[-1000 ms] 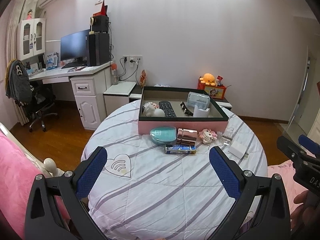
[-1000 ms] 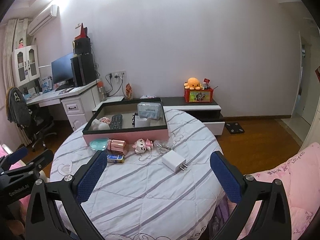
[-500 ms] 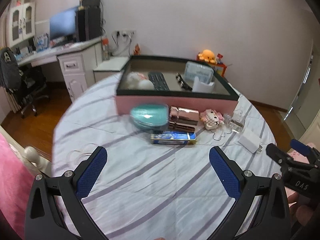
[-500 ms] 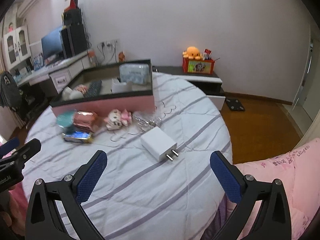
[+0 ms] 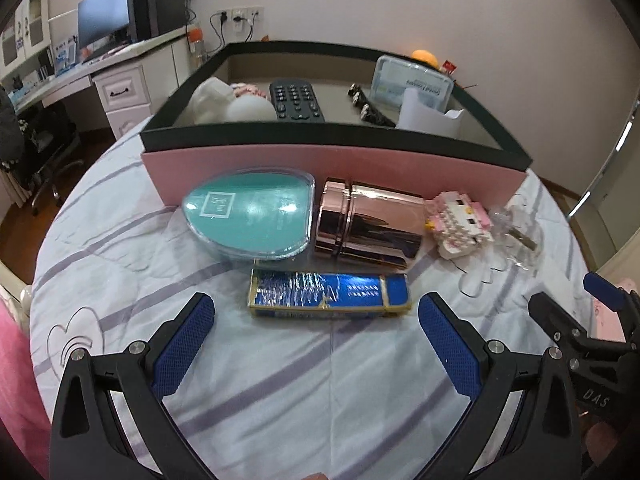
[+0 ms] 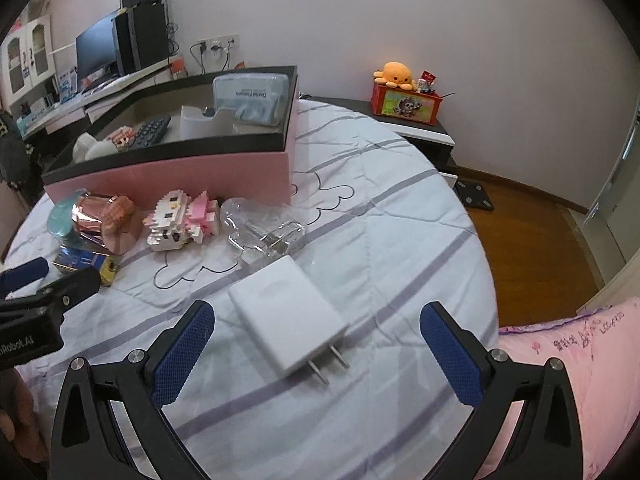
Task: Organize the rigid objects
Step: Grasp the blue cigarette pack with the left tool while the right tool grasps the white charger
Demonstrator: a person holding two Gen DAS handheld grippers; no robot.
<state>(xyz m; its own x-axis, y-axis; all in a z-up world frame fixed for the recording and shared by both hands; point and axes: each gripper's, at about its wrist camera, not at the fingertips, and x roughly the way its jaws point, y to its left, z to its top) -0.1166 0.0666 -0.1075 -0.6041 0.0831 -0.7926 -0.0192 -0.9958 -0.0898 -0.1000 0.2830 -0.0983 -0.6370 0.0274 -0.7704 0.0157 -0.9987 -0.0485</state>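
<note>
Both my grippers have moved in close to the table. Left gripper (image 5: 316, 334) spread wide, blue pack (image 5: 329, 294) just ahead, nothing held. Right gripper (image 6: 316, 340) also spread, white charger (image 6: 290, 322) lying between the fingers, untouched. Pink box (image 5: 332, 168) behind.

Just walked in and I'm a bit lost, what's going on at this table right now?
A person holds a two-finger gripper in each hand over a round table, sorting small items into a pink box. Both are open and hold nothing. The left gripper lines up on a blue packet, the right gripper on a white charger. A teal case, a rose-gold container, a pink block figure and a clear plastic piece lie outside the box. A remote is inside.
</note>
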